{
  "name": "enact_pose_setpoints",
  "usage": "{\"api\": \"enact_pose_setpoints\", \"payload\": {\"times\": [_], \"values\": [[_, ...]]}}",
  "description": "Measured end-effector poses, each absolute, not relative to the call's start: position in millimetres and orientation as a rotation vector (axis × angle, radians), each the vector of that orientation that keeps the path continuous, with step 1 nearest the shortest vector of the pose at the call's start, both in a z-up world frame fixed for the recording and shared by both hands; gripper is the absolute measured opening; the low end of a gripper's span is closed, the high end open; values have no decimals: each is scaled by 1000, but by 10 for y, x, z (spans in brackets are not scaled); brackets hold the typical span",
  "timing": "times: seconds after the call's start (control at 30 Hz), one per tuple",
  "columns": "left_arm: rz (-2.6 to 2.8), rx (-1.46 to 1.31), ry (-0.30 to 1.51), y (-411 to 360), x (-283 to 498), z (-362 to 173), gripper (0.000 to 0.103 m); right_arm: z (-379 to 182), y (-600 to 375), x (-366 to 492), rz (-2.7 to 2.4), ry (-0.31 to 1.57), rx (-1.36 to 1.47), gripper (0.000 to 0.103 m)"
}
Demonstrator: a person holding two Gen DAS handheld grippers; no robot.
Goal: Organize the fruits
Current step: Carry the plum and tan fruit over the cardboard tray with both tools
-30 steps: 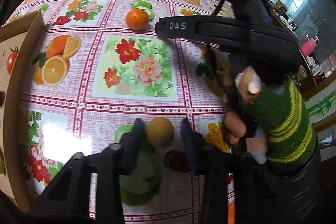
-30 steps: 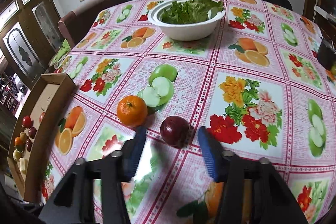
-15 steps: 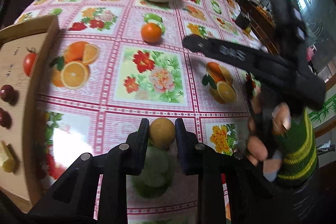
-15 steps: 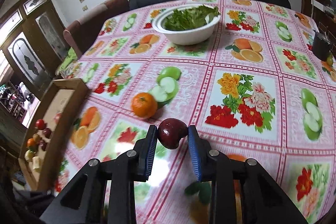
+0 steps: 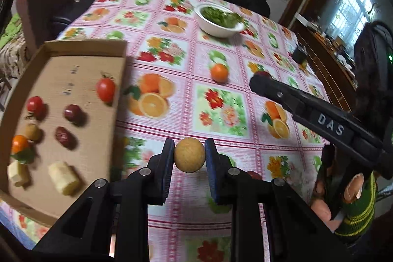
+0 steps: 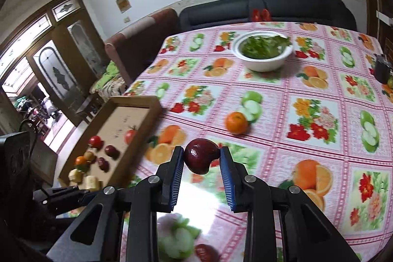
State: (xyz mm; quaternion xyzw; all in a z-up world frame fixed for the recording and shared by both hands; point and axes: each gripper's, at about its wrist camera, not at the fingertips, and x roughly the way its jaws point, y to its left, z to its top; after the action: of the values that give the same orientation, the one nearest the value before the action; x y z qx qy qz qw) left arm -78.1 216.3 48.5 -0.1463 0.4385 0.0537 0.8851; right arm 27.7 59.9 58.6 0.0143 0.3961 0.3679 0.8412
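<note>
Fruits are split between the two grippers, the tabletop and a cardboard tray. A round tan fruit (image 5: pixel 189 155) sits clamped between the blue pads of the left hand-held gripper (image 5: pixel 189 158), raised above the tabletop (image 5: pixel 221 102). A dark red fruit (image 6: pixel 201 156) is pinched the same way in the right hand-held gripper (image 6: pixel 201 158), also clear of the cloth. One orange (image 6: pixel 236 122) lies loose on the flowered pink tablecloth, just beside a printed green apple. To the left, the shallow cardboard tray (image 5: pixel 118 100) rests on the tabletop edge and holds a red tomato (image 5: pixel 105 89), a smaller red one (image 5: pixel 35 103), two dark red fruits (image 5: pixel 72 112), a tan fruit, a small orange one and two pale yellow chunks (image 5: pixel 64 178). Farther back stands a white bowl (image 6: pixel 264 58) filled with green leaves. In the left wrist view, a person's hand (image 5: pixel 343 190) in a green striped sleeve grips the handle of the right tool.
</note>
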Motion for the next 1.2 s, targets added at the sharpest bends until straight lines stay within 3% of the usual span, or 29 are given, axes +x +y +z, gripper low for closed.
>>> {"api": "enact_pose_setpoints", "payload": {"times": [0.77, 1.2], "values": [[396, -355, 816, 3364, -1147, 705, 22, 776, 1517, 11, 917, 820, -28, 30], [435, -358, 821, 3654, -1010, 659, 23, 730, 1992, 90, 965, 833, -47, 30]]}}
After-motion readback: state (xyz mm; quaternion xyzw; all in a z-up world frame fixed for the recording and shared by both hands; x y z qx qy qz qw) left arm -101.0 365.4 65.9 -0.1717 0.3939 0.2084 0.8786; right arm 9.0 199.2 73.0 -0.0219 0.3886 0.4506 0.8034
